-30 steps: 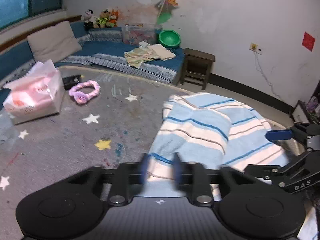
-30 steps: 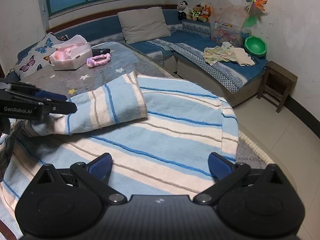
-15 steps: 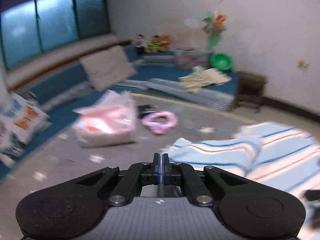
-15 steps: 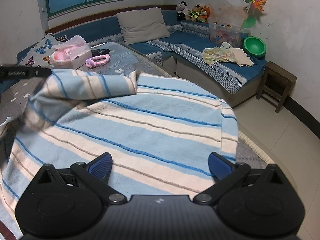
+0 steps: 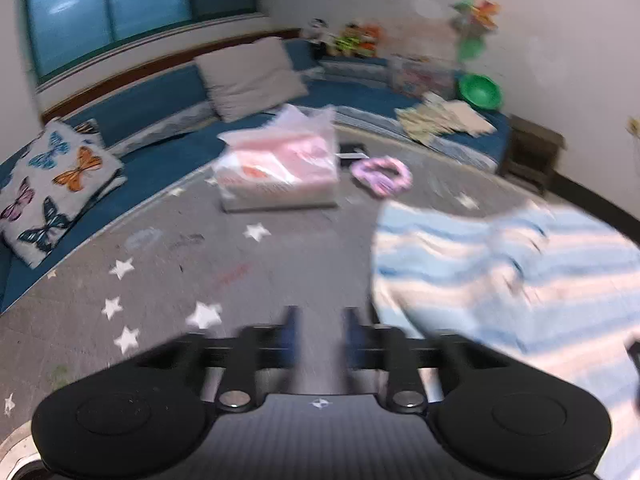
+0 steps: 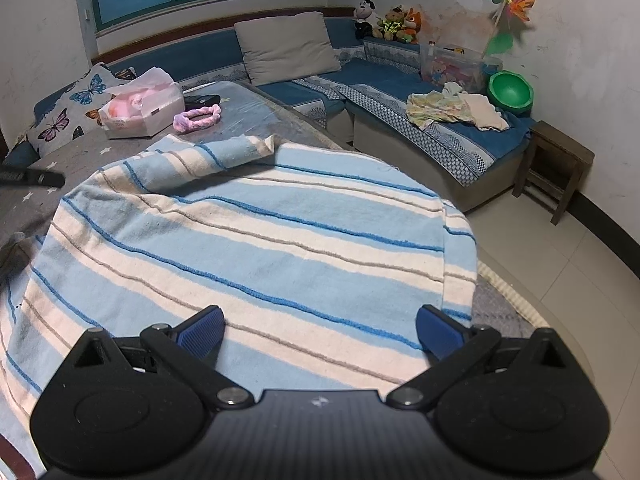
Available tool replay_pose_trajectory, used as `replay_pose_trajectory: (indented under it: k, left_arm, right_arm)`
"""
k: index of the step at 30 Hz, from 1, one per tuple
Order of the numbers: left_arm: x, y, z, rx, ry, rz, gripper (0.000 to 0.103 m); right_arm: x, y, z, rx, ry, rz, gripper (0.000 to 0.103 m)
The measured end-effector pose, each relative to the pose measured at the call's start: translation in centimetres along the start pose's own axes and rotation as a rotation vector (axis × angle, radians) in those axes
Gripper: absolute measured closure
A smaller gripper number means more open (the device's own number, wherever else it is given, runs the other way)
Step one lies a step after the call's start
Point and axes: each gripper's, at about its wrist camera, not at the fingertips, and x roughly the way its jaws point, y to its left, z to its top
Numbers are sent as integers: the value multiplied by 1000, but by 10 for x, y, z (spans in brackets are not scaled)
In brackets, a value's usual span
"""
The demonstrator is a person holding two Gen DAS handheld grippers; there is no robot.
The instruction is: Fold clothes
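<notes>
Both grippers empty over the striped cloth on the table.
The right gripper (image 6: 318, 330) hung with jaws wide apart above the cloth (image 6: 256, 248), nothing between them. The left gripper (image 5: 319, 334) had just been opening, its jaws part-way apart with only bare table (image 5: 240, 264) between, the cloth just to its right. One cloth corner lay folded back. Beyond sat a tissue pack (image 6: 140, 108) and a pink band (image 6: 197, 117).

A blue-and-cream striped towel (image 6: 256, 248) lies spread flat over the near right part of the grey star-patterned table, its right edge hanging over the rim. Its far left corner is folded back onto itself.
</notes>
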Motion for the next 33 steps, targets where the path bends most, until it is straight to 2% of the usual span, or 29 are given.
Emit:
replay_pose_trajectory:
  k: [1,4,12,14,15,16,18,21,26,30,33]
  left_arm:
    - [-7,-3,-6,25,-5,-6,49]
    - [-23,-10,-24,80,-4,-21,49]
    - [-36,-16,-57,103,56,-55,52]
    - [-38,-21,-61,129,50,-48,62]
    - [-40,-23,-63,142,46,-44,82]
    - [-41,-26,-65,155,42,-41,88]
    - [-44,-30,-70,186,29,-8,91]
    - [-50,-31,-80,224,20,59,93]
    - [-65,-6,-92,188,52,103,93]
    - [-70,8,-100,229,91,166,93]
    - [-70,15,-93,240,109,170,85]
  right_arm:
    - [-2,-1,0,4,2,5,0]
    - [-7,-2,-2,13,7,18,0]
    - [-32,-2,-14,-13,-3,4,0]
    - [-40,-3,-18,-15,-3,2,0]
    - [-42,-3,-20,-17,-3,0,0]
    - [-45,-3,-22,-19,-3,-2,0]
    - [-50,-2,-26,-25,-4,-6,0]
    - [-58,0,-33,-24,-5,-6,0]
    - [-73,10,-45,-27,5,23,0]
    - [-80,23,-57,-39,46,96,0]
    - [-85,32,-61,-70,57,118,0]
